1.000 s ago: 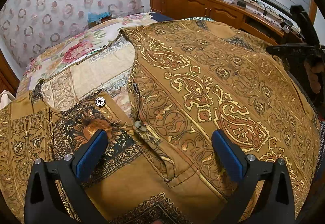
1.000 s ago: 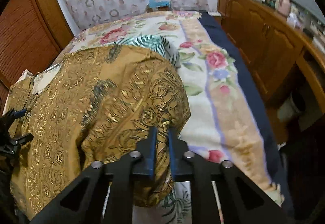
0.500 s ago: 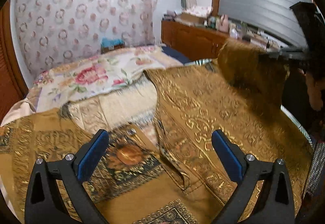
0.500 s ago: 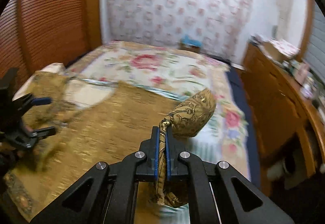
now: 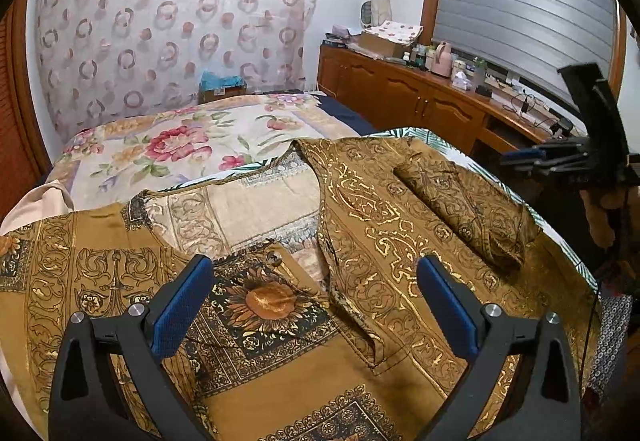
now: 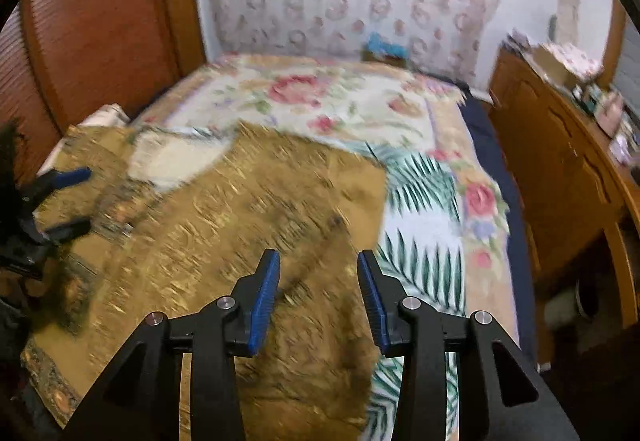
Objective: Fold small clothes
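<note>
Brown paisley shirt point(image 5: 400, 241) lies spread across the bed's point(image 5: 168, 145) near edge, right sleeve point(image 5: 464, 209) already folded inward, left side unfolded; right gripper point(image 6: 318, 297) opening, empty; left gripper point(image 5: 312, 305) wide, empty.

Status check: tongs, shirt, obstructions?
Left tongs open, empty. Right tongs opening, nothing between. Shirt flat, sleeve folded in. Nothing obstructing.

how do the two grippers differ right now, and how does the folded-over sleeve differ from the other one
The left gripper stands wide open over the shirt's neckline; the right gripper is narrower, its jaws opening, with nothing between them. The right-side sleeve lies folded onto the shirt's body; the left-side sleeve lies spread flat. Both grippers have blue pads and hold nothing.
</note>
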### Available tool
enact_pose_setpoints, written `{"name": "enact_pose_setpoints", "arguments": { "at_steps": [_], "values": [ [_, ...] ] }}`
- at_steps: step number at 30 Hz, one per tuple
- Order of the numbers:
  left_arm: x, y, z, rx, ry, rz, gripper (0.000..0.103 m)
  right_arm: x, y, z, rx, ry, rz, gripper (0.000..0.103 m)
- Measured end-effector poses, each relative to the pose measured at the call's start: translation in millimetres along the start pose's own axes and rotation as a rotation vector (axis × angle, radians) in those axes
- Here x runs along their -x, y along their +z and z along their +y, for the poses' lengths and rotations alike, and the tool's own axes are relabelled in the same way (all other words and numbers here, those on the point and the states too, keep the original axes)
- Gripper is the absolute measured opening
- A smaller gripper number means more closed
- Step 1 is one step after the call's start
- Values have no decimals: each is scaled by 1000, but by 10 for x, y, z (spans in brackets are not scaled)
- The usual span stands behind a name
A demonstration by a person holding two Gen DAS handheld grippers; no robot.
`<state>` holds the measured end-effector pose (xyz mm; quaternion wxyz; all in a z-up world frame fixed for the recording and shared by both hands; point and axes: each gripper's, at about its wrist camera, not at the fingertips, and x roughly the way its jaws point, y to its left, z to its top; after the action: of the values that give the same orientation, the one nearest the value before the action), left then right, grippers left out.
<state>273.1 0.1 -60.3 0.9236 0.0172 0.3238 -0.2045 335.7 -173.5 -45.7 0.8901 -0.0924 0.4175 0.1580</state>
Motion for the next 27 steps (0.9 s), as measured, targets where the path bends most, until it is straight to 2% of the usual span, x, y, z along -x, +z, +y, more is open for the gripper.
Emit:
{"name": "enact_pose_setpoints", "arguments": {
  "at_steps": [4, 6, 10, 14, 16, 17, 18, 19, 20, 25, 27],
  "values": [
    [-15, -20, -43, -9, 2, 5, 102, -169, -49, 34, -39, 42, 42, 42],
    [-20, -23, -45, -11, 8, 10, 102, -291, 3, 52, -65, 86, 45, 42],
    [10, -24, -28, -10, 27, 4, 102, -469, 113, 9, -102, 120, 43, 42],
    [34, -29, 12, -2, 33, -2, 102, -742, 145, 25, -117, 84, 92, 42],
    [44, -29, 15, 0, 39, -5, 102, -740, 150, 21, -117, 81, 90, 42],
    [44, -28, 21, 2, 40, -6, 102, -746, 165, 32, -115, 79, 90, 41],
    [44, -30, 26, 3, 41, -6, 102, -715, 181, 22, -116, 90, 88, 35],
    [46, -34, 30, 5, 40, -7, 102, -718, 195, 29, -116, 111, 88, 20],
    [48, -34, 32, 4, 41, -8, 102, -740, 205, 61, -108, 136, 91, 14],
    [47, -26, 54, 9, 51, -16, 102, -764, 290, 292, -53, 251, 63, 13],
    [43, -35, 70, 14, 54, -14, 102, -711, 317, 383, -20, 287, 45, 19]
  ]
}}
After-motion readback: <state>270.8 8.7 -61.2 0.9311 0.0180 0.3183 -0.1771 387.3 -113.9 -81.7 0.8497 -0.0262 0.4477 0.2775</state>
